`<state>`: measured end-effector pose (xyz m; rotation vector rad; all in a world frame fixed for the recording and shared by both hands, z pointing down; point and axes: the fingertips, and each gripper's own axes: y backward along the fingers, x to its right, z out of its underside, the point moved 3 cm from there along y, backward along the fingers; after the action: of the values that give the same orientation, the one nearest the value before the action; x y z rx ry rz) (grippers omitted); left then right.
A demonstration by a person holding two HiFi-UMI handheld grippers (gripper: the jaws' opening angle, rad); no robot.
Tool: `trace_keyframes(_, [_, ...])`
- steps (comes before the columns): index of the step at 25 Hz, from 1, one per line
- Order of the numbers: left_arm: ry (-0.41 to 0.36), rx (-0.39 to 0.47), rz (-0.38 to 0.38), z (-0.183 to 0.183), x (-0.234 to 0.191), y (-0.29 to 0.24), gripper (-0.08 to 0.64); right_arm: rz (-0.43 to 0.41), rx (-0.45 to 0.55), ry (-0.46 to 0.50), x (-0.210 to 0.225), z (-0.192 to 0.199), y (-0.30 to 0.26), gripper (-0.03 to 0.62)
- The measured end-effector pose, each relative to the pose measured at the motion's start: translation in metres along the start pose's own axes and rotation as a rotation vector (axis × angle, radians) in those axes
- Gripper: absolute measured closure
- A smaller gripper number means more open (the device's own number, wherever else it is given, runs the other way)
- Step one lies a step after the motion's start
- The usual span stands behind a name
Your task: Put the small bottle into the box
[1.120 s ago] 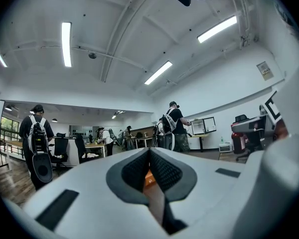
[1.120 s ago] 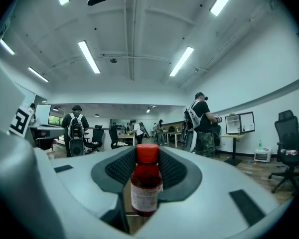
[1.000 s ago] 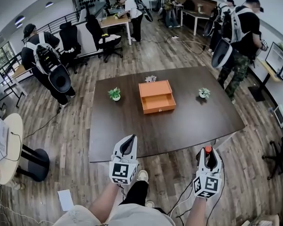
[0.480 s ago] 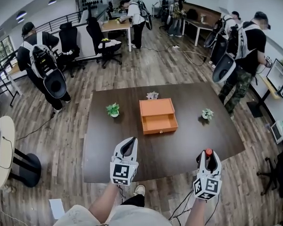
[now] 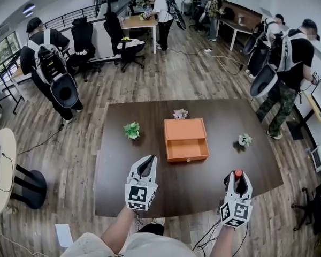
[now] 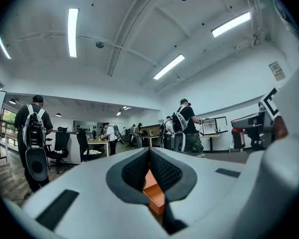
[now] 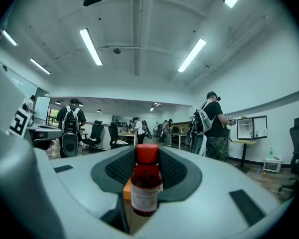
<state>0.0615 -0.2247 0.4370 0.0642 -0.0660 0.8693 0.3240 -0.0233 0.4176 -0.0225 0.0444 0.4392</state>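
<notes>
An orange box [image 5: 185, 131] lies open in the middle of the dark table [image 5: 117, 165]. My right gripper [image 5: 237, 177] is shut on a small dark-red bottle [image 5: 237, 173] with a red cap, held upright over the table's near right edge. In the right gripper view the bottle [image 7: 146, 185] stands between the pads, with a sliver of the box [image 7: 127, 187] behind it. My left gripper [image 5: 145, 165] hovers over the near edge with its tips together and nothing in them. In the left gripper view, the left gripper [image 6: 149, 151] shows the box [image 6: 153, 190] through a narrow slit.
Two small potted plants [image 5: 131, 129] [image 5: 245, 140] flank the box, and a small ornament [image 5: 180, 113] sits behind it. People with backpacks stand at the left [image 5: 51, 63] and right [image 5: 291, 63]. Office chairs [image 5: 123, 36] and desks lie beyond. A round white table [image 5: 0, 170] is at the left.
Both grippers have moved forward from over the floor to above the table's near edge. The table and box now lie closer. The bottle stays gripped.
</notes>
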Motion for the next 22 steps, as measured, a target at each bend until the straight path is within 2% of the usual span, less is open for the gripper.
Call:
trace_keyframes(12, [0.009, -0.032, -0.018, 0.018, -0.034, -0.057, 0.557, -0.044, -0.031, -0.004, -0.017, 0.01, -0.079, 0.451])
trace_keyframes(22, [0.039, -0.062, -0.032, 0.04, -0.064, -0.087, 0.557, -0.139, -0.055, 0.02, -0.054, 0.016, -0.143, 0.451])
